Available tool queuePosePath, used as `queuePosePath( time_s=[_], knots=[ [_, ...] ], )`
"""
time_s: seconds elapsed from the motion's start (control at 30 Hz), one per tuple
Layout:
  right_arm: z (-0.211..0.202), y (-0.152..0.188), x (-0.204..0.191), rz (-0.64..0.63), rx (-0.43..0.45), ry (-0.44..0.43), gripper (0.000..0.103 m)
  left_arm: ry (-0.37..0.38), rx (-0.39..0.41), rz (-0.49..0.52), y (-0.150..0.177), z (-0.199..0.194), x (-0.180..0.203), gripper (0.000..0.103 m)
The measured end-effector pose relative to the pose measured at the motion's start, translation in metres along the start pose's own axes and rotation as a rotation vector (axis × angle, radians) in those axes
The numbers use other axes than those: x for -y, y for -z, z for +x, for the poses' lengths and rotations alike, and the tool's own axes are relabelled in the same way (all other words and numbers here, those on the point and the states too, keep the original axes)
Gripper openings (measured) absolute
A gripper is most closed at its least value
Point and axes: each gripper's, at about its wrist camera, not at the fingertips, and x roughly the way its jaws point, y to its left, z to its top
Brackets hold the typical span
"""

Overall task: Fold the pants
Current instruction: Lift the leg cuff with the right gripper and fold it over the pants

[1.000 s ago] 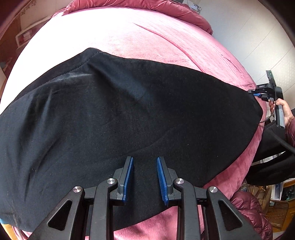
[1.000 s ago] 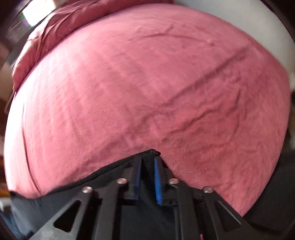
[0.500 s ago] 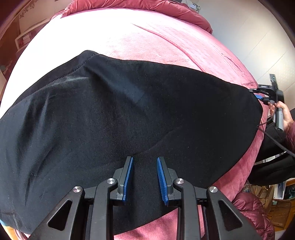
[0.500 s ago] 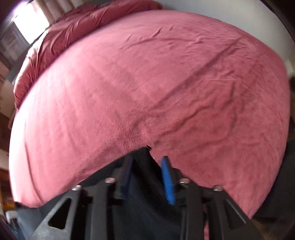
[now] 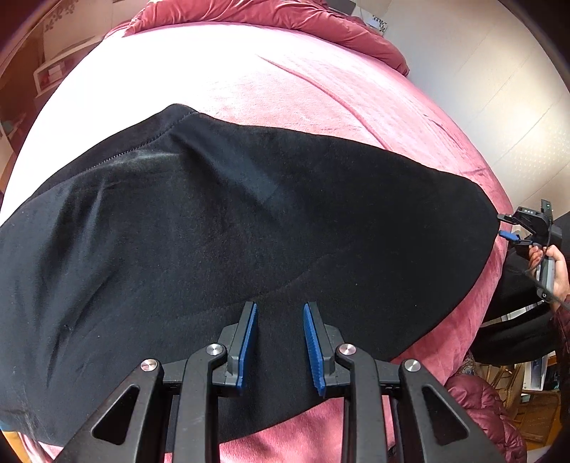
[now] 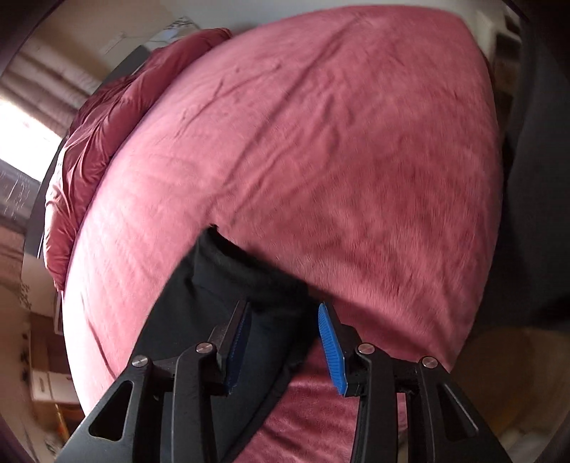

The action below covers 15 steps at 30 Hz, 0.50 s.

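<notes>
Rolled and slid sideways since the earlier frame, right gripper (image 6: pixel 285 334): jaws then nipped on the black corner, now opening, cloth lying loose between the 2 blue pads with a clear gap at the right pad. Released, by the look of it, because that end has been drawn out as far as wanted. Seen small at the far right of the left wrist view, same right gripper (image 5: pixel 513 228) just off the tip of the cloth, a hand (image 5: pixel 548 263) behind it.

Pants (image 5: pixel 231 228) spread flat and broad across the pink bedspread (image 5: pixel 320 82), near edge close to the bed's near side, stitched hem at the far left, a few creases at the left. Crumpled red duvet (image 5: pixel 285 14) pushed to the far end, presumably to leave room.

Left gripper (image 5: pixel 278 345) poised over the near edge of the cloth, jaws part open, nothing pinched; probably waiting to take that edge for the next fold.
</notes>
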Motion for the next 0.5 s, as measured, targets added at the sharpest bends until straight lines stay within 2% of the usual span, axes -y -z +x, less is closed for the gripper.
queuePosePath(
  time_s=[0.03, 0.07, 0.13, 0.2, 0.23, 0.3, 0.4, 0.43, 0.47, 0.5],
  knots=[
    [0.005, 0.002, 0.001, 0.012, -0.008, -0.007, 0.033, -0.001, -0.002, -0.002, 0.0, 0.0, -0.001, 0.027],
    [0.009, 0.002, 0.001, 0.018, -0.013, -0.017, 0.021, -0.001, -0.004, -0.004, 0.001, -0.001, -0.002, 0.027],
    [0.011, 0.003, -0.002, -0.009, -0.002, 0.02, 0.015, -0.014, -0.009, -0.008, 0.001, 0.0, -0.002, 0.027],
    [0.015, 0.005, 0.001, -0.026, 0.001, 0.059, 0.013, -0.017, -0.008, -0.014, 0.003, -0.002, -0.004, 0.027],
    [0.021, 0.006, 0.006, -0.009, -0.024, 0.067, 0.013, -0.015, -0.006, -0.019, 0.003, -0.003, -0.005, 0.027],
    [0.022, 0.007, 0.003, -0.024, -0.017, 0.069, 0.013, -0.019, -0.004, -0.023, 0.003, -0.004, -0.007, 0.027],
    [0.017, 0.009, -0.003, -0.029, -0.008, 0.052, 0.02, -0.015, 0.009, -0.03, 0.004, -0.007, -0.011, 0.027],
    [0.013, 0.012, -0.004, -0.028, -0.008, 0.037, 0.027, -0.013, 0.012, -0.031, 0.003, -0.008, -0.012, 0.027],
    [0.007, 0.018, -0.006, -0.025, -0.007, 0.031, 0.04, -0.012, 0.017, -0.031, 0.004, -0.009, -0.009, 0.027],
    [0.004, 0.024, -0.007, -0.025, -0.004, 0.033, 0.045, -0.01, 0.022, -0.03, 0.005, -0.01, -0.008, 0.027]
  ],
)
